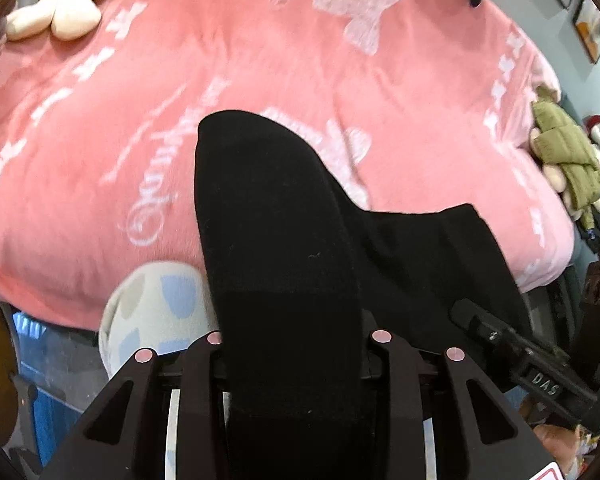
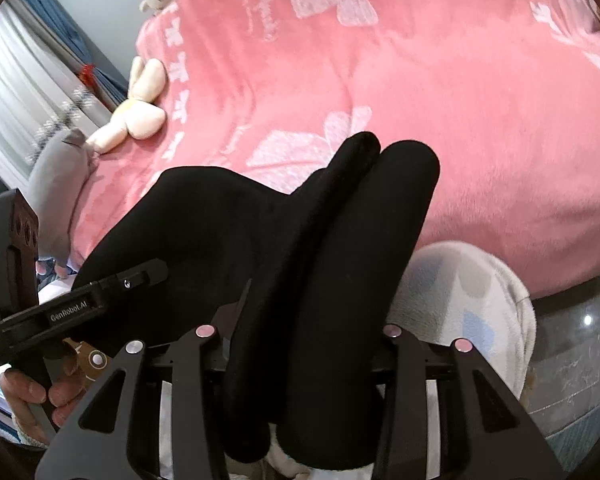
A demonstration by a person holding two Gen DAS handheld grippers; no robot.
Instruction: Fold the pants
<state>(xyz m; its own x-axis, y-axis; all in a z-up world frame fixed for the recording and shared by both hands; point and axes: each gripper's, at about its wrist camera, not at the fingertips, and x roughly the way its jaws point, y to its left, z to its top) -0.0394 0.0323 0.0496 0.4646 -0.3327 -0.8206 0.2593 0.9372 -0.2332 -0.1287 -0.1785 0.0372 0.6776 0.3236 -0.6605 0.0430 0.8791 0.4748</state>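
Biggest risk from where I stand: the black pants point(image 1: 284, 240) slip out of one grip, and the fold goes lopsided. The fabric is thick and bunched, so each gripper seems to hold a roll rather than a clean edge, and if either side lets go, that side drops onto the pink blanket point(image 1: 260, 60) in a heap. Second worry: the cloth drapes right over both lenses, so neither hand sees its own fingertips, i.e. lining up the edges is partly guesswork. Third, the loose lower part could drag across the blanket or catch on the person's knee in spotted pyjamas point(image 1: 156, 304) (it's just beside the hanging cloth).

Left gripper point(image 1: 296, 344): jaws drawn in on a fat bundle of the pants, fabric running up between the fingers and over them; pads hidden, but the cloth hangs from there. Right gripper point(image 2: 300, 340): same story, pinching two rolled folds side by side.

The pants are lifted off the bed, stretched between the two tools, with a black sheet spanning from one to the other. In the right view, the person's hand point(image 2: 28, 396) wraps the left tool's handle. Cream plush toy point(image 2: 136, 120) lies well apart, no obstacle.
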